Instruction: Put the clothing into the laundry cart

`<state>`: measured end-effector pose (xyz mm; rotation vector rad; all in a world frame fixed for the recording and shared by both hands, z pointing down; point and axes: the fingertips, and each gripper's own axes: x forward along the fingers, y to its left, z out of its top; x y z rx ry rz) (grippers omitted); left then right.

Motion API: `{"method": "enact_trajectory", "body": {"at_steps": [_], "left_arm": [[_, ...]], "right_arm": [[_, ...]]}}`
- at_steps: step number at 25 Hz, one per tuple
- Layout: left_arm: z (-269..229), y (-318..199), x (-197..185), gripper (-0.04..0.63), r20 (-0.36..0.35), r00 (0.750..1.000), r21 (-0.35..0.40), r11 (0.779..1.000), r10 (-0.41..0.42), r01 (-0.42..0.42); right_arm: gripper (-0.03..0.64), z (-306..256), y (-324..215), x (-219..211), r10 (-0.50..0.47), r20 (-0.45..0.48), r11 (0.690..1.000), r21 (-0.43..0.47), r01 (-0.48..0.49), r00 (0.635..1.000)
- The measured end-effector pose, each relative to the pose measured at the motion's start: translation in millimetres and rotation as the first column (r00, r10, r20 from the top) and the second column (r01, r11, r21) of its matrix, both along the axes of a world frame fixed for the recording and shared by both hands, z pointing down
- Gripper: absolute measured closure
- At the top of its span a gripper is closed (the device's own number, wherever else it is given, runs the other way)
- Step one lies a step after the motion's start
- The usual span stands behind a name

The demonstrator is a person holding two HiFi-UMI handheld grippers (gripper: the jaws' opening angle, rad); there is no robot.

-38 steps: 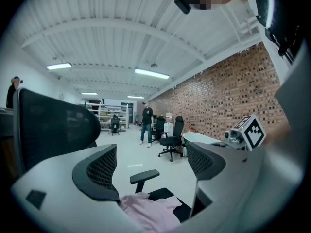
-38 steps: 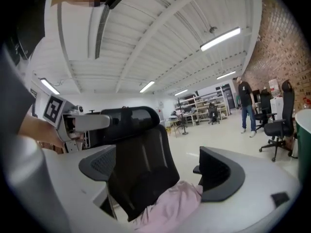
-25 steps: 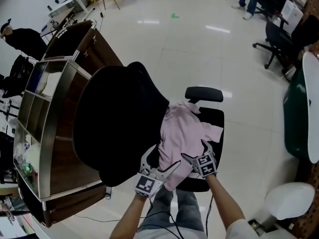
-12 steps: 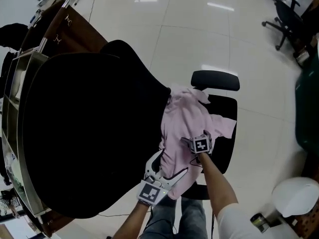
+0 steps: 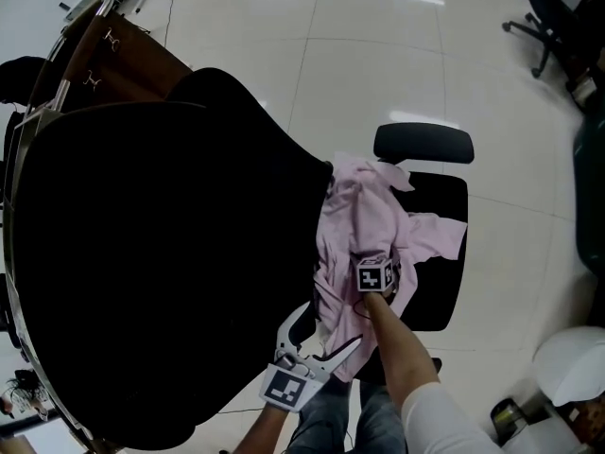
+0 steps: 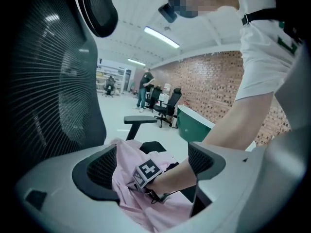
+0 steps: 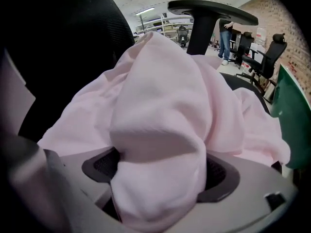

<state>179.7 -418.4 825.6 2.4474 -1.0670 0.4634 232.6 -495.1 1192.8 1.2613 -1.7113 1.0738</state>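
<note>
A pink garment (image 5: 364,206) lies crumpled on the black seat (image 5: 444,263) of an office chair. My right gripper (image 5: 374,256) points steeply down into it. In the right gripper view a thick fold of the pink garment (image 7: 160,110) fills the gap of the right gripper (image 7: 160,174). Its jaws have just been closing but still stand wide around the fold. My left gripper (image 5: 326,327) hovers open at the garment's near edge, holding nothing. In the left gripper view the left gripper (image 6: 150,161) frames the pink garment (image 6: 127,165) and the right gripper's marker cube (image 6: 147,171).
The chair's large black mesh back (image 5: 161,253) fills the left of the head view, and its armrest (image 5: 423,143) stands behind the garment. A brown wooden cabinet (image 5: 118,50) is at the far left. A green tub (image 6: 194,125) and a white object (image 5: 572,367) stand to the right.
Both grippers have sunk toward the chair seat. The right one has dropped farther and pushed down into the pink garment. The head view has moved closer to the chair.
</note>
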Motion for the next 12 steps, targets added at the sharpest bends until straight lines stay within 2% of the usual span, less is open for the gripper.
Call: {"method": "enact_trajectory", "body": {"at_steps": [2,3,4,7,10,12], "left_arm": [[-1,0,-4,0.155,0.007,1.0,0.01,1.0,-0.007,0.007],[-1,1,-5,0.155,0.009,1.0,0.011,1.0,-0.015,0.014],[-3,2,-6,0.155,0.009,1.0,0.011,1.0,-0.021,0.021],[-15,5,-7,0.155,0.001,1.0,0.021,1.0,-0.016,0.016],[-41,5,-3,0.155,-0.032,0.999,0.049,0.999,-0.021,0.022],[-68,6,0,0.155,-0.063,0.997,0.081,0.996,-0.039,0.044]], "right_arm": [[0.265,-17,-2,-3,-0.059,0.038,0.998,0.02,0.058,0.998],[0.391,-25,-2,-8,-0.079,0.083,0.997,0.025,0.077,0.993],[0.425,-29,1,-14,-0.081,0.144,0.997,0.024,0.079,0.986],[0.453,-47,8,-31,-0.048,0.331,0.998,0.056,0.031,0.943],[0.465,-122,0,-39,-0.076,0.506,0.985,0.174,-0.016,0.859],[0.469,-183,-1,-32,-0.093,0.586,0.969,0.24,-0.063,0.805]]}}
